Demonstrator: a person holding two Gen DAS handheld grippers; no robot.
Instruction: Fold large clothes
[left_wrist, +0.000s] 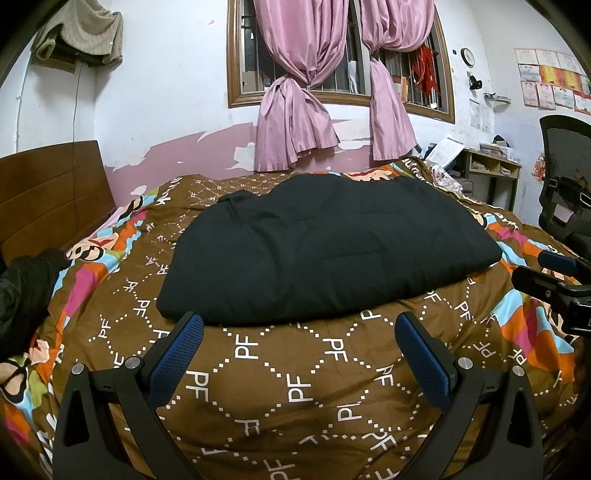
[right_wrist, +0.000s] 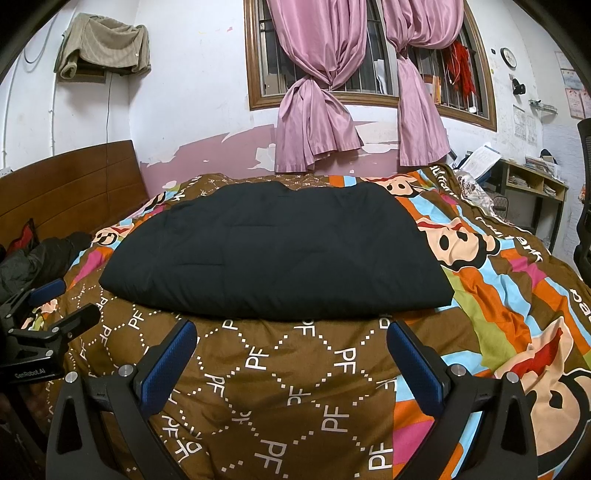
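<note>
The black garment (left_wrist: 325, 251) lies folded into a broad, padded slab in the middle of the bed, on top of the quilt (left_wrist: 295, 387). Its cloth is matte and smooth, faintly stitched into soft panels, with rounded corners and a thick doubled edge along the near side. Its long axis runs left to right across the bed, the near edge facing both tools; the far edge is lumpy and uneven towards the window. In the right wrist view the garment (right_wrist: 273, 251) shows the same flat, wide outline.

The quilt is brown with white dotted diamonds and "PF" letters, bordered by bright cartoon stripes.

The left tool (left_wrist: 299, 328) hovers just short of the garment's near edge, its blue ribbed pads spread wide, gripping nothing. The right tool (right_wrist: 291, 336) is likewise spread wide and empty, also just short of that edge.

A second dark heap of clothing (left_wrist: 26, 295) sits at the left by the wooden headboard (left_wrist: 51, 195). Behind, pink knotted curtains (left_wrist: 295, 110) hang at a barred window.
</note>
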